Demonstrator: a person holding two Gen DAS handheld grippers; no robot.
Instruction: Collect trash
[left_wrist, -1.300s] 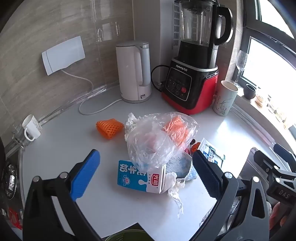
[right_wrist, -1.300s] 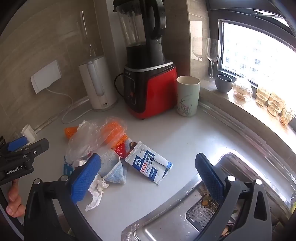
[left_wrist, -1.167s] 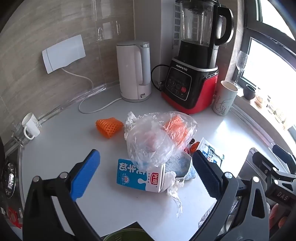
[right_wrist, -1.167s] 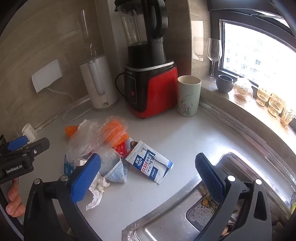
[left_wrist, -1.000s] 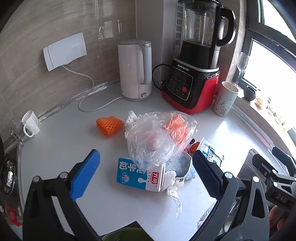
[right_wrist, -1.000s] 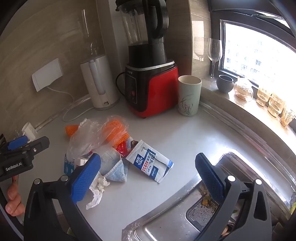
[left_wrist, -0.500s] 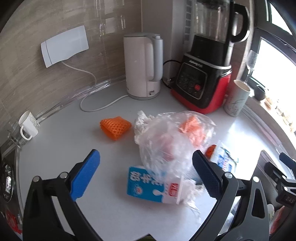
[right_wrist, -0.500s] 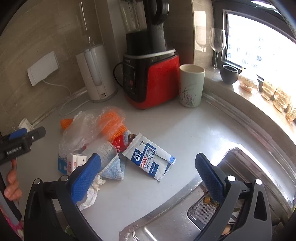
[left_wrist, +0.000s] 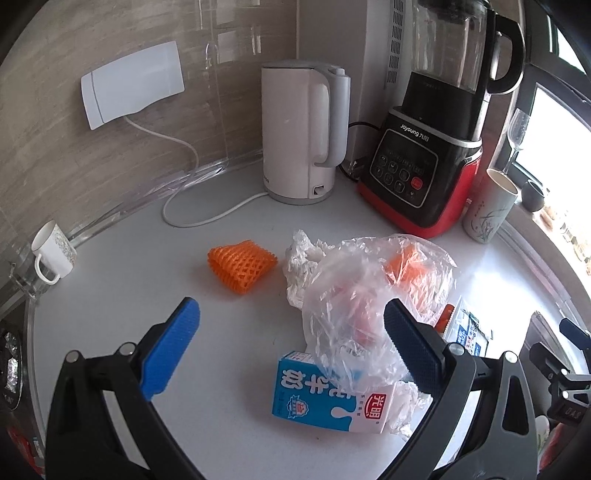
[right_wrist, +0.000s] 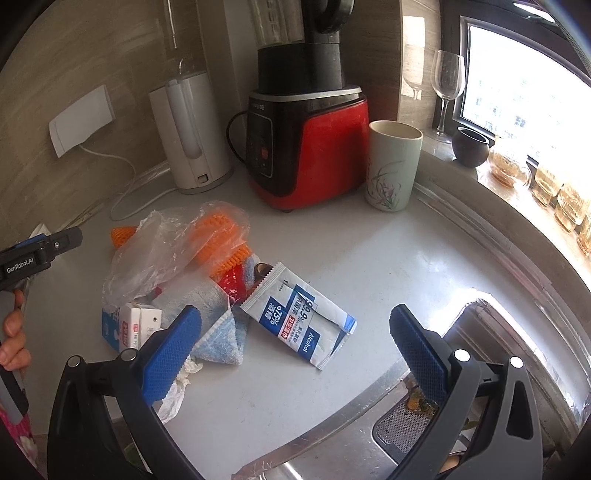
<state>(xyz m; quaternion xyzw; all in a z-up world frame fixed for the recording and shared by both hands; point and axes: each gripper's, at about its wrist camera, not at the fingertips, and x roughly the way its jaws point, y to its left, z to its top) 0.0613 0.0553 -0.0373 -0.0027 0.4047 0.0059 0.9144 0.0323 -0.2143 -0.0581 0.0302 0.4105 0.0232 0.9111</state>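
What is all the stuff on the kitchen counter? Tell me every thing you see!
kettle: 1, white, back by wall
blender: 1, red and black, right of kettle
cup: 1, pale with flowers, right of blender
mug: 1, white, far left
wine glass: 1, clear, window sill
plastic bag: 1, clear, middle, over trash
foam net: 1, orange, left of bag
milk carton: 1, blue and white, lying flat
wipes packet: 1, blue and white, near sink
cloth: 1, blue, beside packet
sink: 1, steel, front right
left claw: blue pads, open
right claw: blue pads, open
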